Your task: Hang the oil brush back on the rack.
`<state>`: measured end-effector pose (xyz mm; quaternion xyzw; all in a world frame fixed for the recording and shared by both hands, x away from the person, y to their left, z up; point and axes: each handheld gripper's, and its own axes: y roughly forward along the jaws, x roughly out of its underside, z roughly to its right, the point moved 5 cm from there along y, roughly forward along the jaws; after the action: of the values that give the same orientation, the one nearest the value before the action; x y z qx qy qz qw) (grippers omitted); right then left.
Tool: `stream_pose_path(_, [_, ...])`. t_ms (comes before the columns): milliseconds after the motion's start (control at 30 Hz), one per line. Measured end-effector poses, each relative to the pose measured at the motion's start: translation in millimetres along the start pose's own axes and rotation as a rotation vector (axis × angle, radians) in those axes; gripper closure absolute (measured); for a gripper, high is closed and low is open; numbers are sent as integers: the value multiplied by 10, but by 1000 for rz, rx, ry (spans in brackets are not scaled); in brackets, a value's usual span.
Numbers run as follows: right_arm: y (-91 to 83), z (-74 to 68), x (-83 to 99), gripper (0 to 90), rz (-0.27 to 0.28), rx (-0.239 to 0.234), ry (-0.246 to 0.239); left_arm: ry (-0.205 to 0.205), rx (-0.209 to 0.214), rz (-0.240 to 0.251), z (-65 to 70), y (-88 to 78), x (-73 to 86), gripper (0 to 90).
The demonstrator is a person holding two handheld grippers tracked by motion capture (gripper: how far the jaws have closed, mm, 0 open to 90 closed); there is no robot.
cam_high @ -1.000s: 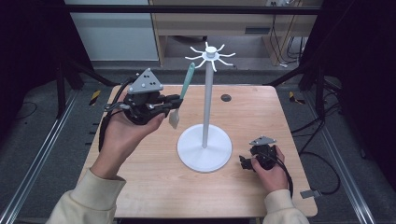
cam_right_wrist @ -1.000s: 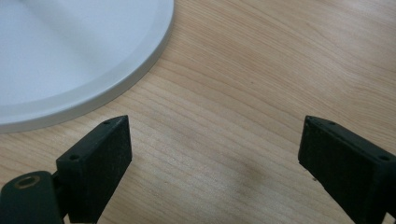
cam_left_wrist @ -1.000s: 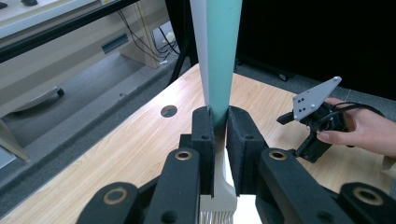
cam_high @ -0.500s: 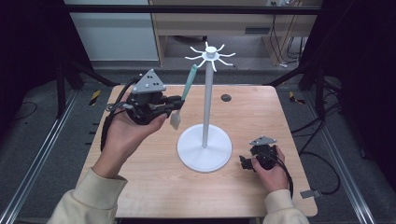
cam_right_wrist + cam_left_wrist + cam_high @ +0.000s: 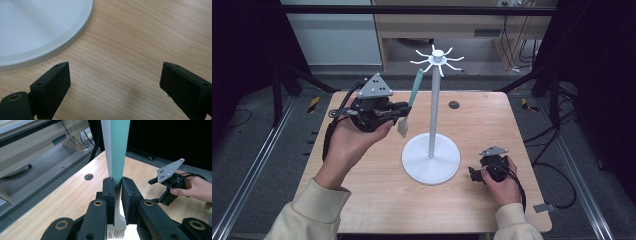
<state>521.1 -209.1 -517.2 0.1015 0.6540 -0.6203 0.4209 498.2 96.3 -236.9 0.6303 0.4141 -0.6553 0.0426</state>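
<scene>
A white stand (image 5: 432, 95) with a round base (image 5: 431, 160) and hook arms at its top (image 5: 438, 57) rises from the middle of the wooden table (image 5: 377, 200). My left gripper (image 5: 399, 111) is shut on a teal-handled brush (image 5: 414, 92), held upright just left of the pole, bristle end (image 5: 402, 129) down. In the left gripper view the jaws clamp the teal handle (image 5: 119, 150) with the bristles (image 5: 115, 233) below. My right gripper (image 5: 473, 174) rests low on the table beside the base, open, with bare wood between its fingers (image 5: 51, 87).
A dark round hole (image 5: 454, 104) sits in the table behind the stand. The table's right edge is close to the right hand (image 5: 507, 187). Metal rails and cables run along the floor on both sides.
The left gripper and brush have barely shifted, staying raised beside the pole. The right gripper has not moved.
</scene>
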Motion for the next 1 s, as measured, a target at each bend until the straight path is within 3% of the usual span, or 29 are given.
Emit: stream_pose_path(1000, [-1,1,1,102,0,-2,-2,-15,8,-28,32,67,-50,816])
